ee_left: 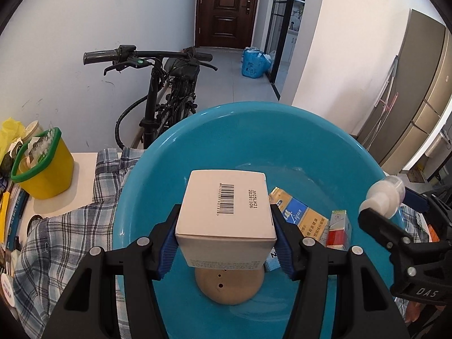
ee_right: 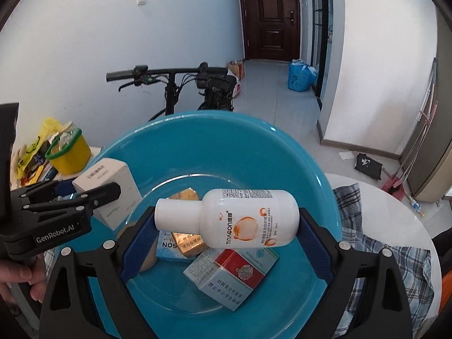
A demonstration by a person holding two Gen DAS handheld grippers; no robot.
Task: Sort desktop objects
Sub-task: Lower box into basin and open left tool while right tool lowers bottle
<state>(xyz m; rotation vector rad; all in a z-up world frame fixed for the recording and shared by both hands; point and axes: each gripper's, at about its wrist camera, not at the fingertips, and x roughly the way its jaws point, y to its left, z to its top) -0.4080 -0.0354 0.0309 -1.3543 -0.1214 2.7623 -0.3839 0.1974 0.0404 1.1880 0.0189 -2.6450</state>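
My left gripper (ee_left: 226,212) is shut on a white box (ee_left: 226,217) with a barcode, held over a blue basin (ee_left: 254,130). The right wrist view shows that box (ee_right: 113,186) at the left. Across my right gripper (ee_right: 227,217) lies a white bottle (ee_right: 240,220), its cap against the left pad and its base against the right one. It hangs above the basin (ee_right: 254,147). Inside the basin lie a red and white cigarette pack (ee_right: 228,276), a gold pack (ee_right: 189,243), a light blue box (ee_right: 169,247) and a round tan object (ee_left: 228,288).
The basin rests on a plaid cloth (ee_left: 70,240) on a white table (ee_right: 395,206). A yellow bucket (ee_left: 45,166) with a green rim stands at the left among books and clutter. A black bicycle (ee_left: 163,99) leans behind the table. A hand (ee_right: 17,279) grips the left tool.
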